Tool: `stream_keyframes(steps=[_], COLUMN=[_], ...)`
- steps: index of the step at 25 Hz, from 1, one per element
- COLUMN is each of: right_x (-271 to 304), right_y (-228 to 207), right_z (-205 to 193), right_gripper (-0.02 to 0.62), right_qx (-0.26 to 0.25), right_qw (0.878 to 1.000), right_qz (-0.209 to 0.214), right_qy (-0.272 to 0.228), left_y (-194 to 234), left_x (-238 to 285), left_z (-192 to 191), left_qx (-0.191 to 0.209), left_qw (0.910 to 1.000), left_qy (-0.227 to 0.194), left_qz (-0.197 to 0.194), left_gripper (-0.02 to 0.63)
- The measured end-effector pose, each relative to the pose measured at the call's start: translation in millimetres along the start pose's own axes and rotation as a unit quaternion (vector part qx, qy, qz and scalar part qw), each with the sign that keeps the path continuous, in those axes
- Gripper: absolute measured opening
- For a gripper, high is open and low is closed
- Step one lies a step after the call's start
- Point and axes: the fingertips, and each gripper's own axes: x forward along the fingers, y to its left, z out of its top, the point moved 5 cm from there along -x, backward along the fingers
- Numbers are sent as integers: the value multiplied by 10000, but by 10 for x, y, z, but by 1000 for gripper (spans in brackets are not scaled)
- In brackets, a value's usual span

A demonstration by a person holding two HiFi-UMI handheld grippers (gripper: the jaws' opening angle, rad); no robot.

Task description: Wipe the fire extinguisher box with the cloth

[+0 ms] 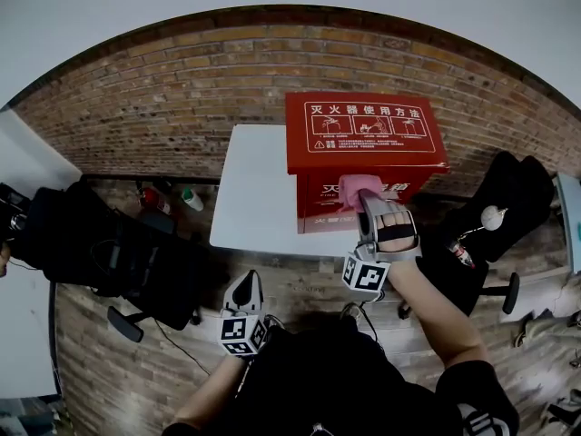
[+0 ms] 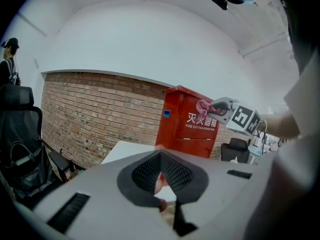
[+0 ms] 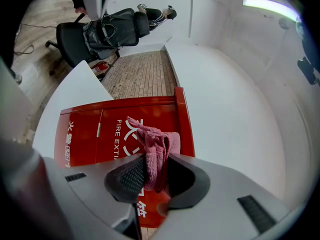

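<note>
A red fire extinguisher box [image 1: 363, 139] with white lettering stands on a white table [image 1: 259, 189] against the brick wall. My right gripper [image 1: 368, 203] is shut on a pink cloth [image 1: 357, 189] and holds it against the box's front face. In the right gripper view the cloth [image 3: 152, 149] bunches out between the pads, right at the red door [image 3: 100, 134]. My left gripper [image 1: 245, 291] hangs low in front of the table, apart from the box, jaws together with nothing held. The left gripper view shows the box [image 2: 187, 129], the cloth [image 2: 204, 106] and the right gripper [image 2: 222, 110] from the side.
A brick wall [image 1: 182, 89] runs behind the table. Black office chairs stand at the left [image 1: 118, 262] and the right [image 1: 508, 198]. Bottles [image 1: 168, 198] lie on the wooden floor beside the table's left edge.
</note>
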Motion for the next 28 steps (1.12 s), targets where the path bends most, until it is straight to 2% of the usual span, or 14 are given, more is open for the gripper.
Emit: stream_keyframes(steps=[28], right_x=[27], right_y=[634], right_z=[-58], right_gripper=[103], right_qx=[-20], right_qw=[9985], right_qz=[535], right_qy=[-150], left_y=[-82], left_x=[-13], left_z=[-111], left_qx=[80], left_qw=[9998], left_qy=[207], left_qz=[9], left_gripper=[34])
